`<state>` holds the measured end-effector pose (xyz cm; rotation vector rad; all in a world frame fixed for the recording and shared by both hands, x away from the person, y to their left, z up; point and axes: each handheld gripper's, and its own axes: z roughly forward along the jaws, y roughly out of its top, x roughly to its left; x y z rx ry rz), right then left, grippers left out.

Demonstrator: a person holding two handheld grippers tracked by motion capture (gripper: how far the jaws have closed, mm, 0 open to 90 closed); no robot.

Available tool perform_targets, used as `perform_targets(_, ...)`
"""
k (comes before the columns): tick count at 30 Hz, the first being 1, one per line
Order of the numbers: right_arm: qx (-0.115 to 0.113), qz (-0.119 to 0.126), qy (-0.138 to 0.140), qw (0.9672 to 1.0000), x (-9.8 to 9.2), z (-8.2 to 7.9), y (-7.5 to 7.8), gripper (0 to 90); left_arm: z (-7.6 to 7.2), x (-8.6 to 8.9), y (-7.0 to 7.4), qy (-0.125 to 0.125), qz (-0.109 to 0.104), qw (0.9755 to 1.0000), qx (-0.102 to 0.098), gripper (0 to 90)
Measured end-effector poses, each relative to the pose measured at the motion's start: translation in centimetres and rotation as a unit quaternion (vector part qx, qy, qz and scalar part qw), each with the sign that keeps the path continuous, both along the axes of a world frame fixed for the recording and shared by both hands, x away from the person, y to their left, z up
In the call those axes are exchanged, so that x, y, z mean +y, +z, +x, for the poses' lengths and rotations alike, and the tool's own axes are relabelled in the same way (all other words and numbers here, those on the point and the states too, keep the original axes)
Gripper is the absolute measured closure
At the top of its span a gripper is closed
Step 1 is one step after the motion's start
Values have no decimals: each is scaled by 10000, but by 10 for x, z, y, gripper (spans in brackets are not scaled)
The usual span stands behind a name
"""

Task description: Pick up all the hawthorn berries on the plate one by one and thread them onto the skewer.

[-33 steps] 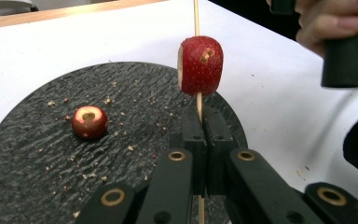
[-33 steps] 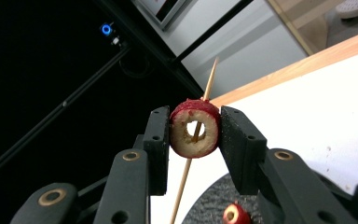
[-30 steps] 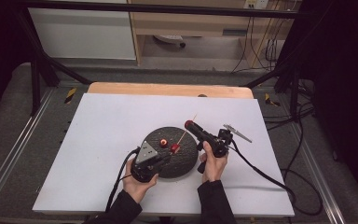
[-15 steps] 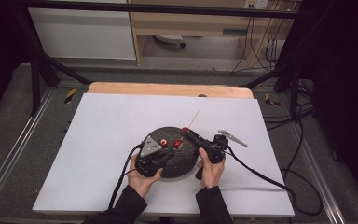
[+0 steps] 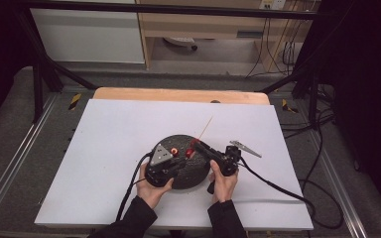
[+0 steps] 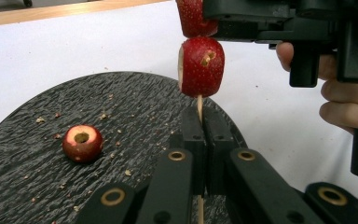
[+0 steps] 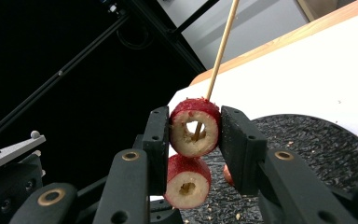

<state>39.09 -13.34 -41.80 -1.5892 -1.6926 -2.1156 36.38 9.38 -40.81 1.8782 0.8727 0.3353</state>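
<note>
**Threading cored fruit rings onto a wooden skewer**

Holding the skewer [image 6: 199, 106] low on its shaft, left gripper [image 6: 204, 140] clamped tight on the thin stick, jaws nearly together. Gripping the upper fruit ring [image 7: 195, 127] across its red skin, right gripper [image 7: 196, 133] closed on both sides, skewer tip passing through the hollow core. Second fruit ring [image 7: 187, 182] seated just below, touching the first; a third, loose ring [image 6: 82, 143] lying flat on the round dark slate board [image 6: 135, 105], apart from the grippers.

Handling, as judged: rings light, soft and moist, likely to bruise or split under hard pressure; best taken by the outer skin, squarely across the widest part, never across the cut faces. Skewer stiff but slender, liable to snap if bent; best held close to the fruit.

Materials: glossy red skin, pale spongy flesh, rough stippled slate strewn with crumbs, smooth white table [image 5: 104, 139].
</note>
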Motion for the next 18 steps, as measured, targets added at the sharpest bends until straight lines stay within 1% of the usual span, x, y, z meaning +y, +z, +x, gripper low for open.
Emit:
perform_targets(2,30,-11,59,10000,-1,0,0,639,-1,1,0,-26,-25,10000,-19,884)
perform_targets(4,12,-19,96,10000,-1,0,1,631,-2,3,1,-38,-40,10000,-34,884)
perform_targets(5,-24,-19,111,9999,-2,0,2,616,-3,4,1,-43,-28,10000,-31,884)
perform_targets(6,-5,-26,106,9999,-3,-1,4,604,-3,5,1,-63,-1,10000,-38,884)
perform_targets(7,-60,-34,110,9999,-4,-1,5,594,-4,7,2,-82,21,10000,-50,884)
perform_targets(9,-82,-105,113,9998,-7,-1,9,562,-5,12,1,-100,29,9999,-47,884)
perform_targets(10,-122,-170,108,9997,-9,-1,10,553,-5,14,1,-105,43,9999,-44,884)
perform_targets(12,-107,-311,116,9994,-13,0,13,509,-6,20,1,-113,68,9999,-26,884)
perform_targets(13,-152,-421,122,9989,-15,0,14,480,-7,24,1,-116,85,9999,-28,884)
perform_targets(15,-140,-634,184,9977,-19,1,15,406,-8,31,0,-177,142,9997,-30,884)
perform_targets(17,-90,-922,320,9952,-21,2,15,362,-10,40,0,-221,196,9996,-34,884)
perform_targets(18,-34,-1120,392,9929,-22,2,15,325,-11,43,0,-231,235,9995,-29,884)
